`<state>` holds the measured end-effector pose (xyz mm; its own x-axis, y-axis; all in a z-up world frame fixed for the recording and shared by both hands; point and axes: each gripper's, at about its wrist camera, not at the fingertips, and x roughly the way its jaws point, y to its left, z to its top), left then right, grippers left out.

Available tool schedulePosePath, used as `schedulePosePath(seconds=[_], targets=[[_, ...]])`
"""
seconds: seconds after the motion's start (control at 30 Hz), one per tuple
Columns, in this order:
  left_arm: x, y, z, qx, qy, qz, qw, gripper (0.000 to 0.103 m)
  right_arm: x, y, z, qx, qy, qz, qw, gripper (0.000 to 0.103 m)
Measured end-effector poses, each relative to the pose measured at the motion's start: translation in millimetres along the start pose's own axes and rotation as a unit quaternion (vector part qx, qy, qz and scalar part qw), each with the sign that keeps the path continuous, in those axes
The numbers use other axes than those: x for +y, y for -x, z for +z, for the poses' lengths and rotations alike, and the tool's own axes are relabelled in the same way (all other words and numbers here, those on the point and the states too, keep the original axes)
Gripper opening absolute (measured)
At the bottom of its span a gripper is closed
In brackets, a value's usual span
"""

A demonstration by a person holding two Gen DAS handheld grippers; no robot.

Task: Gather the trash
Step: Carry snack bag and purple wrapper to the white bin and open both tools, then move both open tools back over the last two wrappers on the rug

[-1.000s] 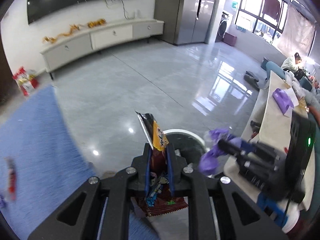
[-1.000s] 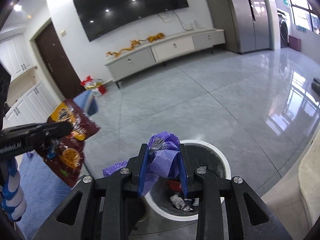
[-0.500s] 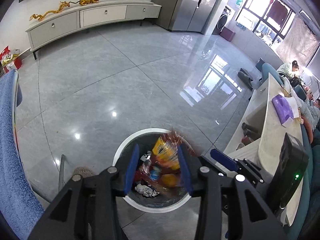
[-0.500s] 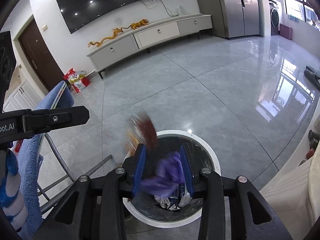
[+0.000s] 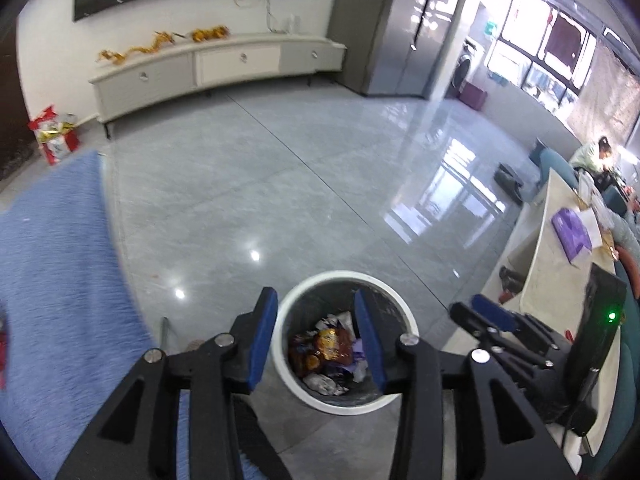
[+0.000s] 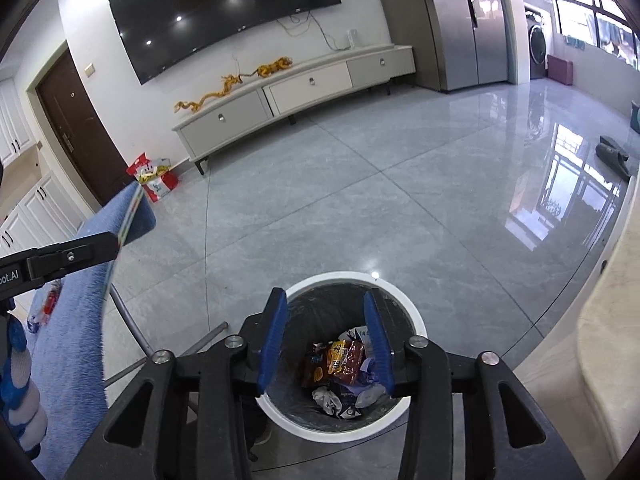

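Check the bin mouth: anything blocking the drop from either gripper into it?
Nothing visible. Left gripper and right gripper sit above the white-rimmed trash bin, nothing between their jaws, the right's opening. The snack wrapper and purple wrapper lie inside on other trash.

A round white-rimmed trash bin [image 6: 416, 322] stands upright on the floor — inside lie a red-brown snack wrapper [image 6: 338, 362], purple plastic [image 6: 370, 374] and crumpled white scraps [image 6: 326, 398].

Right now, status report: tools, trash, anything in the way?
Left tool open, empty. Right tool opening, empty. Snack wrapper in the bin. Nothing blocking.
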<state>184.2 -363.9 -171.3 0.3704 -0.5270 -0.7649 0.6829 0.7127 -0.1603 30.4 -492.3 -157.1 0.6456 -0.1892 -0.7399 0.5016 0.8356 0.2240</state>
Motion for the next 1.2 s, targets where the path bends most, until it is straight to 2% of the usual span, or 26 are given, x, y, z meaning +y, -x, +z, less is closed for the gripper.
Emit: schedulePosePath(seconds=[0.17,0.33,0.47,0.53,0.7,0.93,1.2], targets=[[26,45,-8,-0.049,0.015,0.041,0.9978,0.039,9,28,5,-0.022,-0.002,0.001,1.0,0.048],[51,86,-22,-0.06,0.021,0.065,0.9959,0.039,24,55,10,-0.044,0.004,0.01,0.999,0.048],[76,119,-34,-0.075,0.047,0.084,0.9925,0.04,41,75,16,-0.062,0.016,0.022,0.998,0.049],[90,137,-41,-0.085,0.063,0.096,0.9897,0.043,50,83,17,-0.07,0.022,0.03,0.997,0.049],[123,176,-59,-0.105,0.1,0.123,0.9817,0.046,74,103,21,-0.092,0.042,0.052,0.994,0.052],[166,217,-80,-0.125,0.156,0.156,0.9673,0.051,95,107,23,-0.098,0.069,0.074,0.99,0.054],[201,254,-94,-0.15,0.213,0.187,0.9472,0.054,104,108,19,-0.103,0.082,0.094,0.987,0.054]])
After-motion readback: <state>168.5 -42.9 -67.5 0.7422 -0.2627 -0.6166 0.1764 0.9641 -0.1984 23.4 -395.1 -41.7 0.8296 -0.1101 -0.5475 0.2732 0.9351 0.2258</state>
